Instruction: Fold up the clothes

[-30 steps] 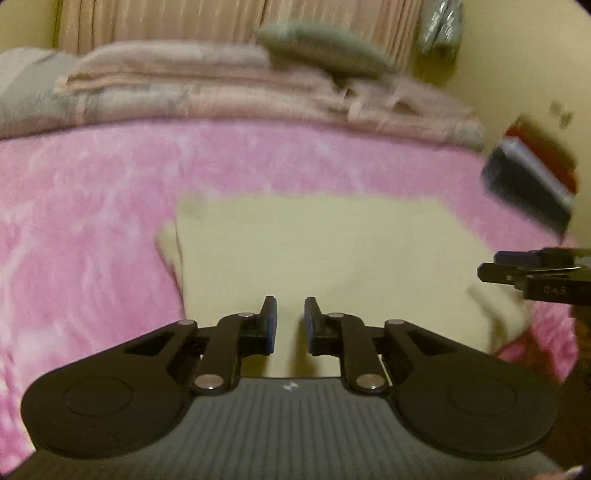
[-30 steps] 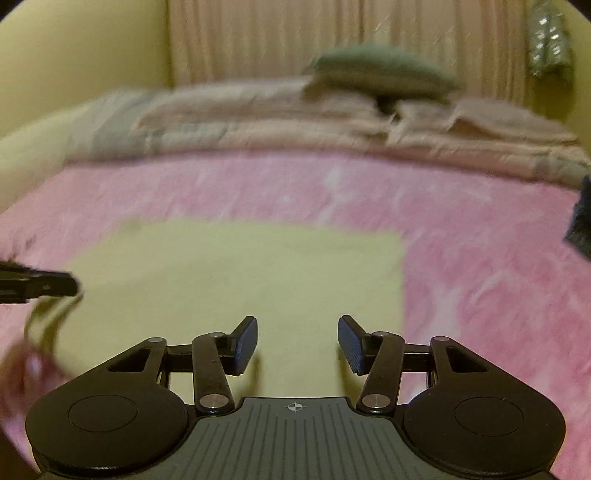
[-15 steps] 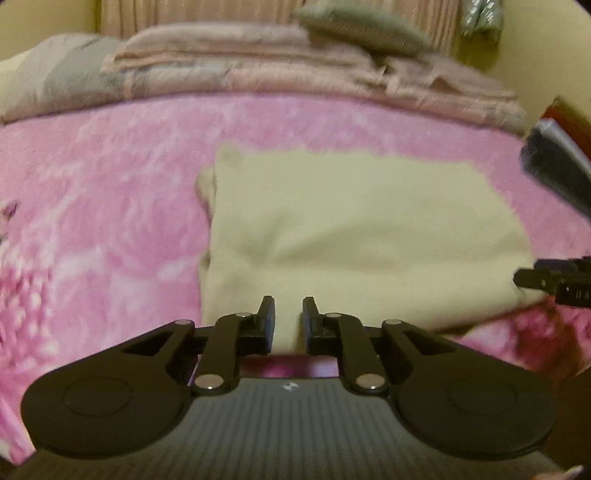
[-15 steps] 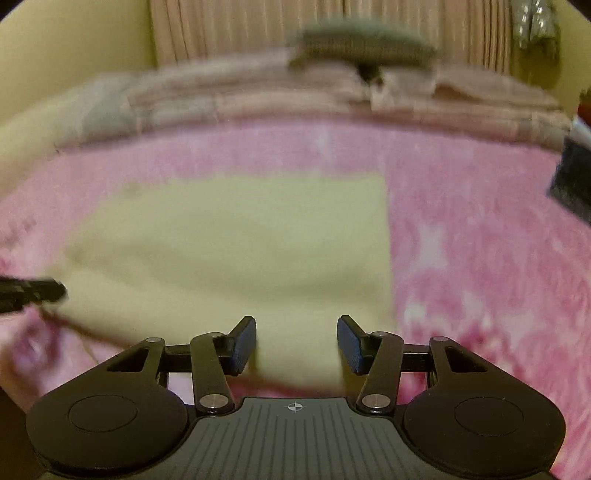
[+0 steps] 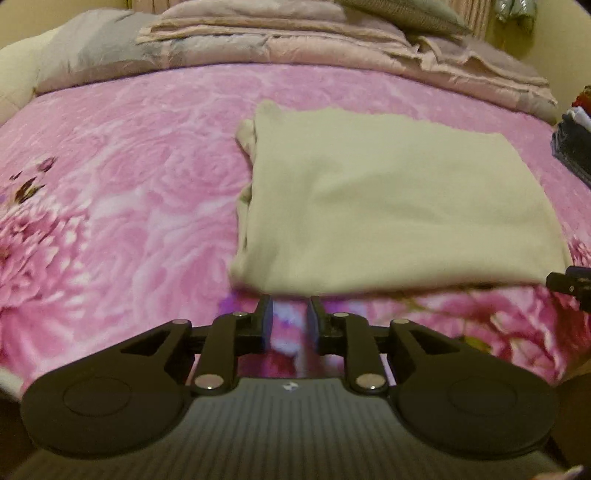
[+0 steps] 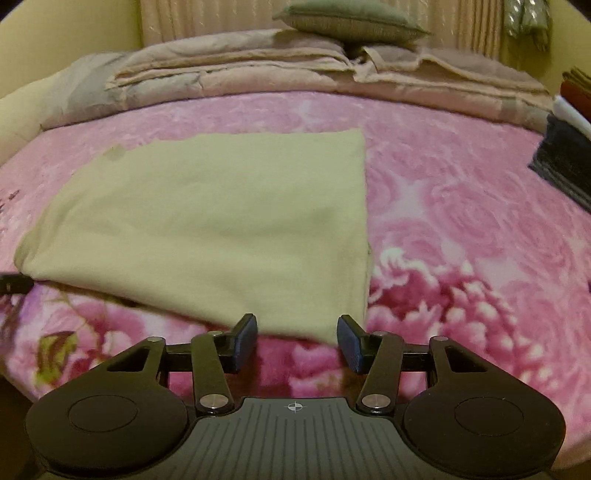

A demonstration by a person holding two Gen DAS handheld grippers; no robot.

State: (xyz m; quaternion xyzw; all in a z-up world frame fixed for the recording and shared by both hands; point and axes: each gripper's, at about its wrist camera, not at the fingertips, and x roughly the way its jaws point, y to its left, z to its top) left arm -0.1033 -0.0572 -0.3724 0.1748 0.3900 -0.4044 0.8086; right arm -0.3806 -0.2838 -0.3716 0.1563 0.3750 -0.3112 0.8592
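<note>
— Clothes first, or the bed?

— Bed, since it is the biggest thing: the pink rose-patterned blanket (image 5: 129, 177) covers it from edge to edge. At its far end lies a pile of folded beige and grey bedding (image 6: 258, 70), with a grey-green cushion (image 6: 351, 18) on top of that pile.

— And the garment?

— A pale yellow-green cloth (image 5: 388, 203), folded into a flat rectangle, lies on the blanket near the bed's near edge. Its left side shows bunched layers; its right side is a clean straight edge.

— Anything else beside it?

— A dark stack of folded clothes (image 6: 565, 158) sits well apart from the cloth, at the right edge of the bed.

— The tongs?

— The left tongs (image 5: 290, 321) hang just short of the cloth's near edge, over bare blanket; their jaws are opening, nothing between them. The right tongs (image 6: 297, 341) stand at the cloth's near right corner, jaws apart and gripping nothing; the cloth's edge lies just beyond their tips.
</note>
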